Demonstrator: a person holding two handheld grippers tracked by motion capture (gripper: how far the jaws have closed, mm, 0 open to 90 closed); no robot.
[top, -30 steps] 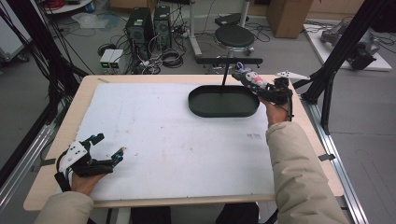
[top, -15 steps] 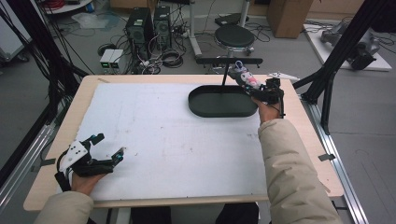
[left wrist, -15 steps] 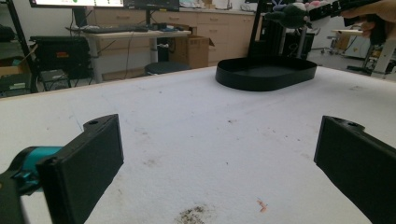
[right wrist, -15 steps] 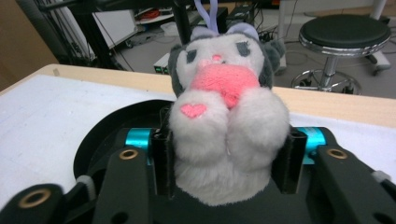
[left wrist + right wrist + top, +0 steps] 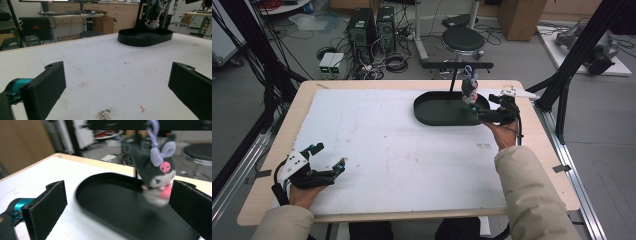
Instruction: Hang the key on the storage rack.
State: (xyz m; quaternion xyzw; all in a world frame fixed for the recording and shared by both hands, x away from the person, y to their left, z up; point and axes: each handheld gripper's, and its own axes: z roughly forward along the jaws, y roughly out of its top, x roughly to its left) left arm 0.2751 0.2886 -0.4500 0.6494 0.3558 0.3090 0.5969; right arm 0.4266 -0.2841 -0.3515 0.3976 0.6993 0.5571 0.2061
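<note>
Over the far right part of the table (image 5: pixel 362 150), a small grey plush toy with lilac ears and a pink face patch (image 5: pixel 157 176) is above the shallow black oval tray (image 5: pixel 432 112), blurred at its lower half in the right gripper view, so it seems to be falling or swinging free. The right tool (image 5: pixel 479 114) sits at the tray's near right rim with its jaws wide apart and nothing between them; the toy hangs beside the right-hand pad, not in a grip. The left tool (image 5: pixel 329 159) rests near the front left corner, also wide open and empty, well apart from the tray. The likely risk is that the soft toy bounces or tips against the low tray wall and ends up on the rim or outside it, or that the open jaw catches its lilac loop as the hand pulls away. The right gripper view shows the toy's face, ears and loop up close; the high view gives only a small coloured shape, but shows both tools and the tray's place on the table. The left gripper view shows the tray from low across the white, stained surface.
</note>
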